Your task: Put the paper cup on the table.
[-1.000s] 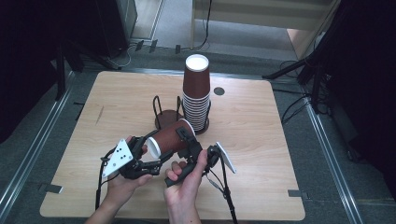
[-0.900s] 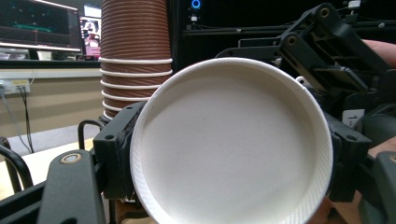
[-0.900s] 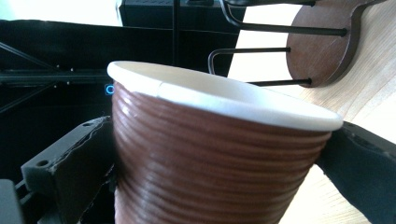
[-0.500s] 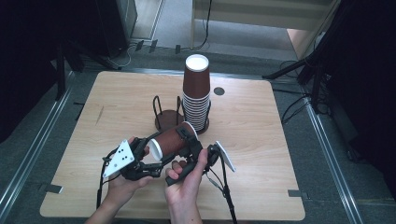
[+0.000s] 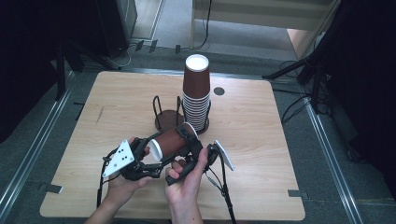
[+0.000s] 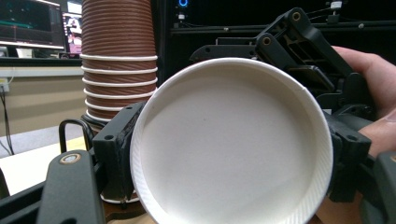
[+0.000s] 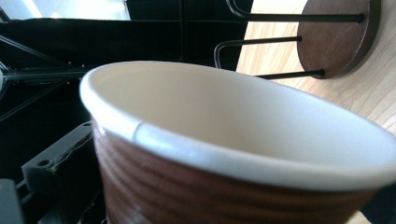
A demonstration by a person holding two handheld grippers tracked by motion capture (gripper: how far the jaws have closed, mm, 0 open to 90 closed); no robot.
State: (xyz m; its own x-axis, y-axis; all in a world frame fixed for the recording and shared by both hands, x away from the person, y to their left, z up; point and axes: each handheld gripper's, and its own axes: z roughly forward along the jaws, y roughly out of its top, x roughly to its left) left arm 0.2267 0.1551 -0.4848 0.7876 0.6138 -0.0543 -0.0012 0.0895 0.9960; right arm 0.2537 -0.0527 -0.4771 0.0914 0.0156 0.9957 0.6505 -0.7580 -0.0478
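While 2 claws [image 5: 175, 149] grip 1 cup [image 5: 170, 142].

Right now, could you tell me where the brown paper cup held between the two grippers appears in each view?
High view: the held cup lies on its side at lower centre, above the two hands.
Left gripper view: the cup's white underside faces the camera, centre.
Right gripper view: the cup's open rim and ribbed wall take up the foreground.
Shared landmark: the round wooden rack with black wire loops, behind the cup.
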